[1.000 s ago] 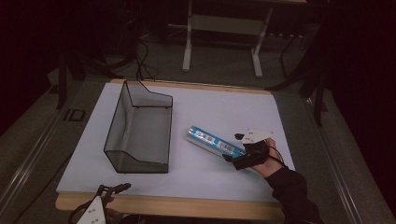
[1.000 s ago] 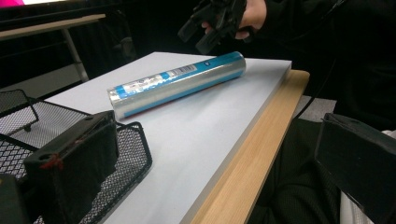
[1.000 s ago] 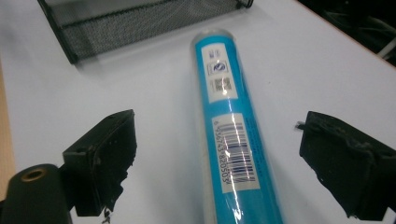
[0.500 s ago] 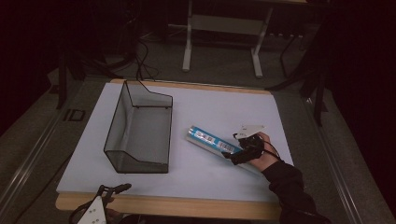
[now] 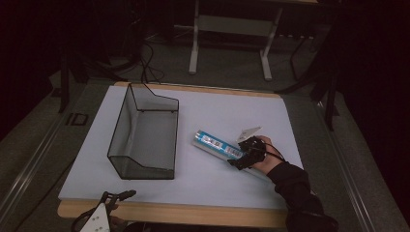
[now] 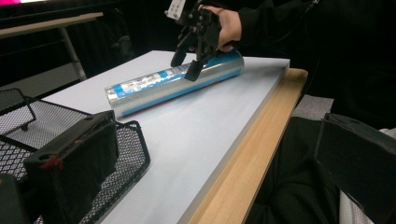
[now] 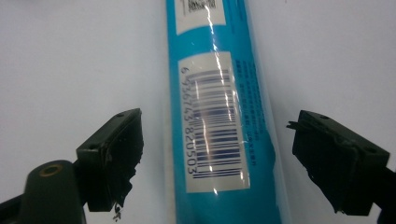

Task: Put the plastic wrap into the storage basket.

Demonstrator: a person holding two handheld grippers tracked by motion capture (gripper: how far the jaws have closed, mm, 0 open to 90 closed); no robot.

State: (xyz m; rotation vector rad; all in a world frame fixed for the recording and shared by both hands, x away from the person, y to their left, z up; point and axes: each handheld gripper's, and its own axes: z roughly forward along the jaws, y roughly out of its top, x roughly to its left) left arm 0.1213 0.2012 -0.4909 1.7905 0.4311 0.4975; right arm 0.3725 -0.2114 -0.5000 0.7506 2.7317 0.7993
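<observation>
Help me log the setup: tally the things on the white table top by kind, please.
Black wire mesh basket: 1
Blue and silver foil-wrapped tube: 1
Total: 2

The blue tube (image 7: 219, 116) runs off the right gripper view's top and bottom.

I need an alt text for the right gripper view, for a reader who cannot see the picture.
Seen from just above, a blue tube with a white barcode label lies on a white table between the two black jaws of the right gripper. The jaws have just been closing but do not yet touch it.
</observation>
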